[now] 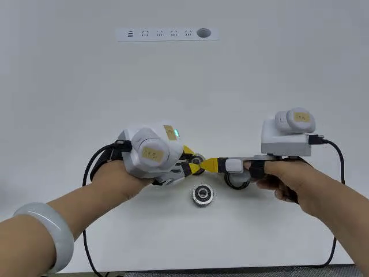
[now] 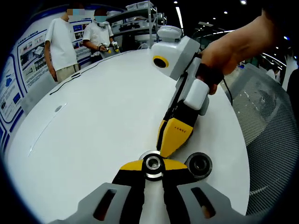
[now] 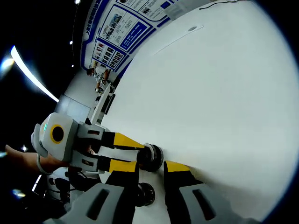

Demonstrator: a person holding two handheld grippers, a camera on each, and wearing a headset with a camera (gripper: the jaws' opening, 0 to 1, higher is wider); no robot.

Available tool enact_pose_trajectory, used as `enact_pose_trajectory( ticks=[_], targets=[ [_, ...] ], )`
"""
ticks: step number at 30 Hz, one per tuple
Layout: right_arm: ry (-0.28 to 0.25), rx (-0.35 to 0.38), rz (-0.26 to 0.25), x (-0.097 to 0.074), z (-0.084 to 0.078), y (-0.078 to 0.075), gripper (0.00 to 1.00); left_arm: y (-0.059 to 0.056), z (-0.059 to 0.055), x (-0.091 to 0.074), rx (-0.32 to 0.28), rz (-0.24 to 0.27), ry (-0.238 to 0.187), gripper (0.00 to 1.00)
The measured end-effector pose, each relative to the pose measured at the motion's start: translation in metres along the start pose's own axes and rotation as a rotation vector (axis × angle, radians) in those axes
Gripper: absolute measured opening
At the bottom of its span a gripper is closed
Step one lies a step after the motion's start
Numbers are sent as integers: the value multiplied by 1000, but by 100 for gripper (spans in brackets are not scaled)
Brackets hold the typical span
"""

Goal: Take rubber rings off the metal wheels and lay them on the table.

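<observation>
My left gripper [image 1: 193, 161] [image 2: 153, 167] is shut on a small metal wheel [image 1: 198, 159] [image 2: 153, 164] [image 3: 152, 156] with a dark rubber ring, held just above the white table [image 1: 242, 86]. My right gripper [image 1: 203, 166] [image 3: 150, 166] comes in from the right. Its yellow tips stand on either side of that wheel's rim, pinched on the ring. A second ringed wheel [image 1: 203, 194] [image 2: 200, 164] [image 3: 145, 193] lies flat on the table just in front. A dark round piece [image 1: 237, 179] lies half hidden under the right gripper.
A white power strip [image 1: 167, 34] lies at the far side of the table. Black cables [image 1: 340, 173] trail off both grippers toward the near edge. Two people [image 2: 60, 42] stand beyond the table's far end.
</observation>
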State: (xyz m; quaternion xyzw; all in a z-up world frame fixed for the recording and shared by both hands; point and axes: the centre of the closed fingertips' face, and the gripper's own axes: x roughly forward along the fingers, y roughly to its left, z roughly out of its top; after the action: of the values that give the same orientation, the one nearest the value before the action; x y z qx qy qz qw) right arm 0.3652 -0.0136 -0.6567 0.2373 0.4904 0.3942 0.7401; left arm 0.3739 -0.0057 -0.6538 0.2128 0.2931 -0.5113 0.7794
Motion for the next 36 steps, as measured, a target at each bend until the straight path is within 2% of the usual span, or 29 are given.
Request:
enact_pose_trajectory(
  ticks=[12, 17, 19, 24, 29, 33, 36],
  targets=[
    [-5, 49, 37, 7, 2, 4, 22, -1, 0, 0, -3, 2, -4, 13],
    [-9, 43, 39, 6, 3, 5, 23, -1, 0, 0, -1, 1, -5, 13],
    [-5, 53, 55, 5, 2, 8, 19, -1, 0, 0, 0, 1, -6, 13],
    [-9, 37, 51, 3, 3, 7, 18, -1, 0, 0, 0, 1, -7, 13],
    [-14, 15, 36, 0, 4, 3, 9, -1, 0, 0, -1, 3, -7, 13],
    [-6, -13, 21, 0, 3, -1, 4, -1, -1, 0, -2, 3, -6, 13],
    [-10, -7, 24, 0, 3, 0, 4, -1, -1, 0, -1, 3, -5, 13]
  ],
)
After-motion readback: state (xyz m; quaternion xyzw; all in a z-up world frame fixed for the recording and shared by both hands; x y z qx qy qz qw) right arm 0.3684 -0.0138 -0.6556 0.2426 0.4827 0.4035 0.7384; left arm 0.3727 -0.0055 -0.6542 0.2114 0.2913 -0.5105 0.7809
